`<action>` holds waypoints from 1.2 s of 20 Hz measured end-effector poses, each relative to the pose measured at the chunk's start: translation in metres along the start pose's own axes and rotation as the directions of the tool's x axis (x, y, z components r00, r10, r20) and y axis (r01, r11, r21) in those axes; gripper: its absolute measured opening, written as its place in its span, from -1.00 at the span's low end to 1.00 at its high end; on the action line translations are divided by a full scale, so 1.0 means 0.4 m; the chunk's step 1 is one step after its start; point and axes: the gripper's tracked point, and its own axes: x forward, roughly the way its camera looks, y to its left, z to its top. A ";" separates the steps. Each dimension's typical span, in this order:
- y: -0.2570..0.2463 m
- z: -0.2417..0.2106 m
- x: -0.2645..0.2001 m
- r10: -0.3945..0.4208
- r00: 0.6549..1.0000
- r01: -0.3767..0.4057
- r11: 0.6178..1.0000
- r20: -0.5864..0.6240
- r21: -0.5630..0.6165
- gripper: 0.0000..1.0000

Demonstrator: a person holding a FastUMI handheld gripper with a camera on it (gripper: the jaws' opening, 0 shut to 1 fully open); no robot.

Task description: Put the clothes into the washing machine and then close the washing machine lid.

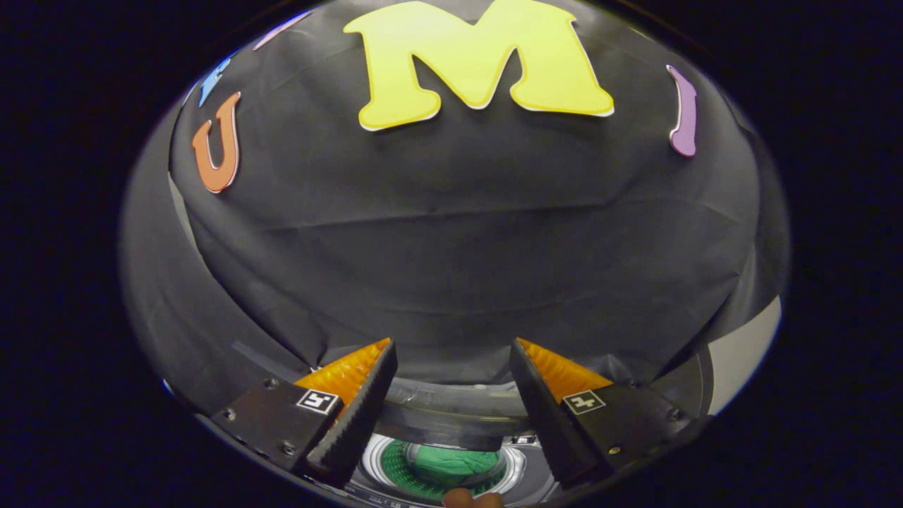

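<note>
- My gripper (451, 353) is held up facing the booth's black cloth wall (451, 233); my two fingers are spread wide apart, with nothing between them and nothing pressed by either.
- Below and between my fingers I see the washing machine (451, 469), viewed from above, its round drum opening ringed by a pale rim.
- A green piece of clothing (455, 462) lies bunched inside the drum, well below my fingertips and not touching them.
- The washing machine lid (451, 416), a dark curved panel with a clear edge, stands raised at the far side of the opening, just beyond the gap between my fingers; the drum is uncovered.
- A fingertip of a person's hand (471, 499) shows at the near edge of the machine, just in front of the drum.
- To the right, past my right-side finger, a pale strip of surface (748, 353) shows beside the cloth; I cannot tell what it is.
</note>
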 end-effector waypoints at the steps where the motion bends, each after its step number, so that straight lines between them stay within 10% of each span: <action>1: -0.002 0.001 -0.006 -0.005 1.000 0.005 1.000 0.017 0.000 1.00; 24: 0.025 -0.103 -0.139 0.029 0.953 -0.007 0.997 0.302 -0.074 1.00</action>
